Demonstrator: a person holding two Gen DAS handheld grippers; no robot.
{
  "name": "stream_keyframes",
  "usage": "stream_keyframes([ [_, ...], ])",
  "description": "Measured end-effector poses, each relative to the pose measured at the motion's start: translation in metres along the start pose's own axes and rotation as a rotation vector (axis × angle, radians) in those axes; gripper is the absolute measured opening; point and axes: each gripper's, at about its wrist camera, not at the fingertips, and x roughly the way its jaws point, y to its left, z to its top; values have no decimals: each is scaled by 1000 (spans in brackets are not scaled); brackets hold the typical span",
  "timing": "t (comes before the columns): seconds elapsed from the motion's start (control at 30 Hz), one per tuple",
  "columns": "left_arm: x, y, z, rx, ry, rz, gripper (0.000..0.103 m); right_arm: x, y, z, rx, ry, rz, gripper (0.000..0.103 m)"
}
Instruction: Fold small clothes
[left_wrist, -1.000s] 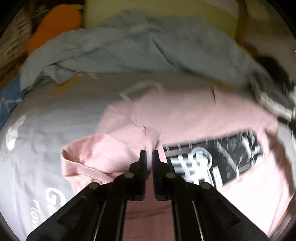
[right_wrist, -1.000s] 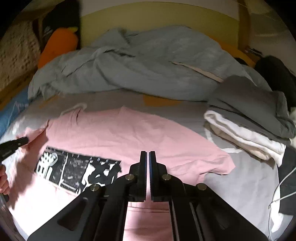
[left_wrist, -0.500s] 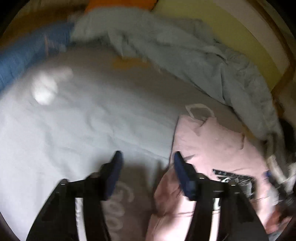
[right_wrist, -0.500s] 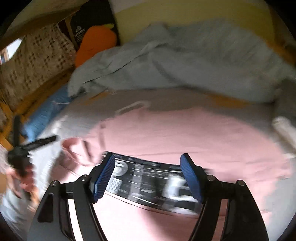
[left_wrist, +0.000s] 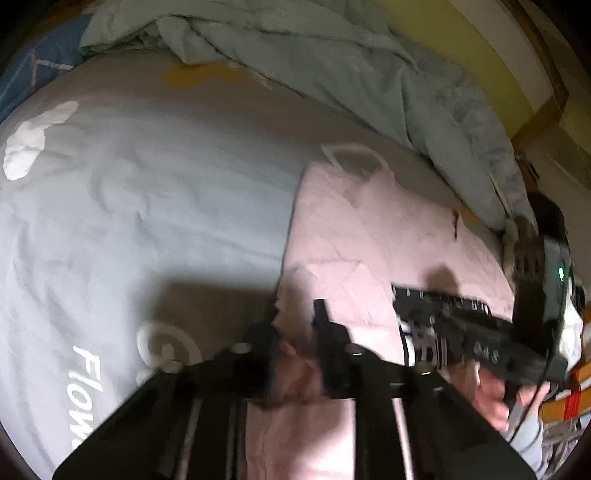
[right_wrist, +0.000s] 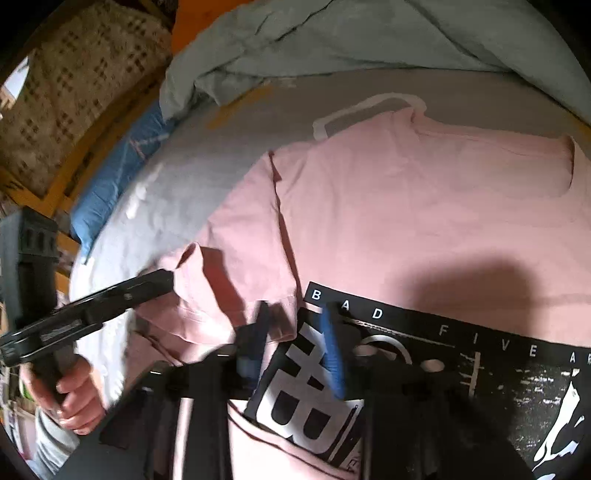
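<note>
A pink T-shirt (right_wrist: 424, 206) with a black and white print (right_wrist: 491, 369) lies flat on the grey bedsheet (left_wrist: 147, 206). It also shows in the left wrist view (left_wrist: 354, 240). My left gripper (left_wrist: 295, 332) has its jaws partly apart around the folded pink sleeve edge. From the right wrist view it (right_wrist: 162, 280) touches the sleeve. My right gripper (right_wrist: 295, 339) has its blue pads apart over the shirt, at the left end of the print. It shows in the left wrist view (left_wrist: 402, 306) too.
A rumpled grey-green duvet (left_wrist: 369, 74) lies along the far side of the bed. A blue pillow (right_wrist: 114, 177) sits at the left edge. A yellow wall and wooden frame (left_wrist: 535, 92) stand behind. The sheet has white lettering (left_wrist: 85, 391).
Both grippers were shut one second ago, then opened. Both have dropped low onto the shirt's left sleeve area, and the left jaws have narrowed around the sleeve edge.
</note>
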Motion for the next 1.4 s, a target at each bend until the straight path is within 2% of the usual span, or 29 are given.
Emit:
stream_keyframes([
  [0.03, 0, -2, -3, 3, 11, -8, 7, -2, 0, 0, 0, -16, 3, 1],
  [0.13, -11, -9, -15, 20, 11, -34, 6, -21, 3, 6, -33, -107, -74, 1],
  [0.2, -14, -15, -21, 22, 19, -66, 6, -32, 5, 16, -33, -139, -55, 1],
  [0.27, -10, -24, -26, 35, 39, -93, 6, -38, 12, 28, -51, -161, -69, 1],
  [0.37, 4, -38, -36, 60, 79, -83, 6, -42, 21, 37, -74, -172, -101, 1],
  [0.47, 11, -52, -46, 113, 117, -80, 6, -50, 26, 24, -94, -176, -173, 1],
  [0.53, 7, -59, -48, 162, 100, -44, 12, -54, 25, 10, -110, -191, -228, 1],
  [0.63, -10, -49, -36, 143, 50, -60, 31, -49, 15, -3, -122, -207, -335, 1],
  [0.67, -19, -41, -30, 119, 26, -59, 43, -47, 9, -5, -112, -207, -340, 1],
  [0.7, -26, -34, -25, 102, 7, -53, 51, -46, 2, -4, -92, -201, -329, 1],
  [0.77, -40, -20, -18, 91, -15, -16, 51, -49, -13, -6, -45, -198, -301, 1],
  [0.87, -50, -1, -12, 77, -21, 46, 51, -61, -26, -9, -19, -224, -305, 1],
  [0.97, -37, 10, -11, 81, 42, 76, 51, -72, -29, -12, -27, -244, -272, 1],
  [1.03, -26, 10, -17, 84, 85, 47, 50, -75, -22, -4, -47, -259, -240, 1],
  [1.07, -23, 9, -21, 84, 95, 13, 50, -74, -15, 6, -60, -247, -214, 4],
  [1.1, -21, 5, -22, 91, 105, -43, 50, -70, -6, 15, -70, -226, -189, 17],
  [1.13, -20, 1, -23, 97, 110, -91, 51, -64, 3, 28, -81, -195, -157, 39],
  [1.17, -19, -4, -24, 99, 116, -126, 52, -58, 11, 38, -82, -187, -137, 50],
  [1.2, -16, -6, -25, 102, 128, -126, 52, -52, 20, 50, -83, -185, -114, 56],
  [1.3, -5, -11, -28, 138, 122, 30, 48, -17, 41, 88, -78, -84, -115, 56],
  [1.33, -2, -10, -30, 139, 122, 33, 46, -1, 45, 99, -76, -29, -131, 56],
  [1.37, -1, -10, -30, 134, 121, 24, 38, 11, 47, 108, -80, 9, -131, 56],
  [1.4, -2, -9, -30, 131, 119, 15, 23, 25, 49, 117, -84, 46, -121, 55],
])
